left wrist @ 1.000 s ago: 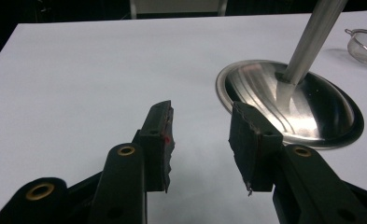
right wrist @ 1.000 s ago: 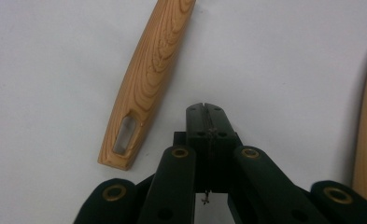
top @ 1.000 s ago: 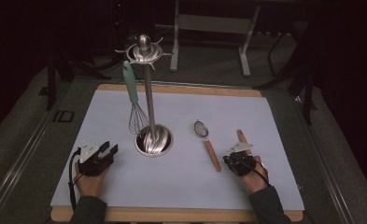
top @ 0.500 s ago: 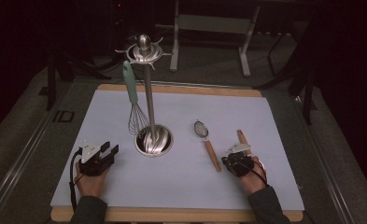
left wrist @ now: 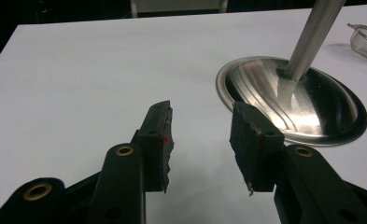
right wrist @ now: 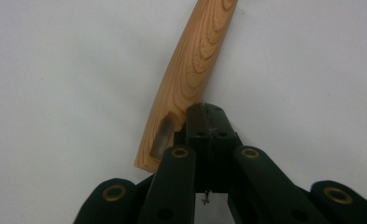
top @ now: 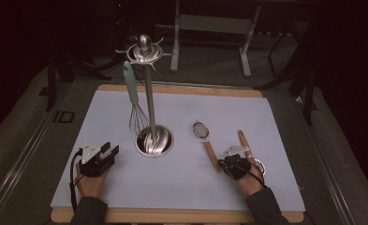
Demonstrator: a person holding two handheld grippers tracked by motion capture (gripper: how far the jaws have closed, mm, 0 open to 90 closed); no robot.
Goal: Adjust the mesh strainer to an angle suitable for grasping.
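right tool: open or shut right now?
Shut. The right tool has its jaws pressed together with nothing between them, tips beside the strainer's wooden handle near its hanging hole.

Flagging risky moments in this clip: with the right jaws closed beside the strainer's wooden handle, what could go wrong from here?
1. The right gripper is shut beside the wooden handle, not around it; it may push the strainer instead of gripping it.
2. A second utensil lies close by and could be knocked.
3. The stand with its hanging whisk could be bumped later.

Overhead light brightens the white table [top: 266,122]; far surroundings stay dark. Glare streaks the steel base [left wrist: 312,107]; near jaws seem slightly blurred.
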